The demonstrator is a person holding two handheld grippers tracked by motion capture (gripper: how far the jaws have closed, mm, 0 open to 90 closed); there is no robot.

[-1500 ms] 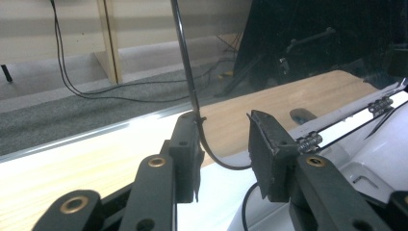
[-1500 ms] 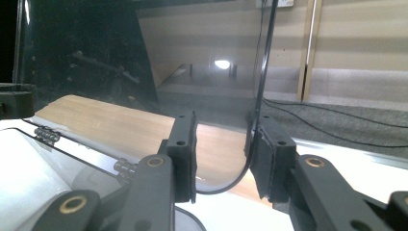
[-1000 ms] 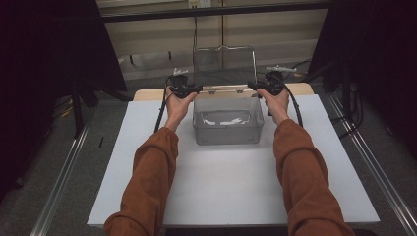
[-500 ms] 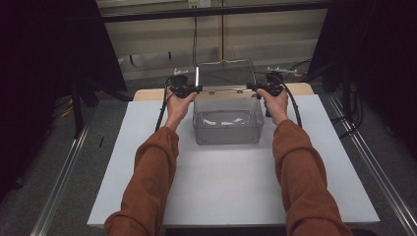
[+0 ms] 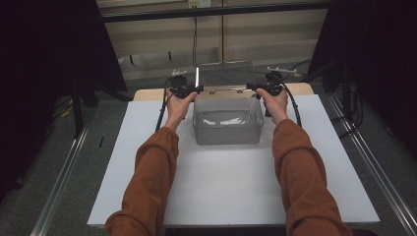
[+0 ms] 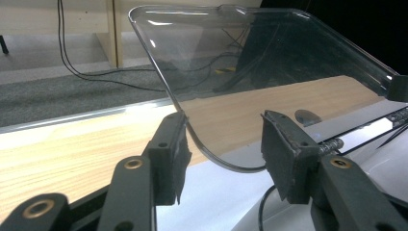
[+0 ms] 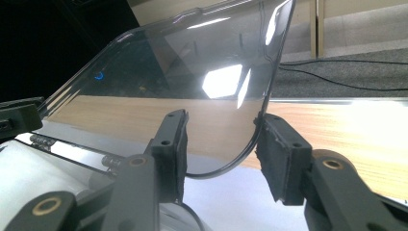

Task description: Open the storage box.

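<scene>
A clear plastic box point(image 5: 226, 129) stands at the far middle of the white tabletop point(image 5: 226, 191). Its clear hinged lid point(image 5: 226, 73) is swung open and leans back beyond the box. My left gripper point(image 5: 195, 89) is at the lid's left corner and my right gripper point(image 5: 252, 87) at its right corner. In the left gripper view the lid point(image 6: 269, 62) passes between the jaws of my left gripper point(image 6: 223, 132), and one pad stands apart from it. The right gripper point(image 7: 221, 127) has just been opening like the left, with the lid point(image 7: 192, 57) corner loose between its pads.
Something white point(image 5: 223, 119) lies inside the box. A wooden strip point(image 5: 147, 93) runs behind the white top. Cables point(image 5: 194, 34) hang and trail on the floor beyond. Metal rails point(image 5: 64, 167) flank the table on both sides.
The lid stood nearly upright one second ago and has swung back and down behind the box. Both hands have stayed at its corners.
</scene>
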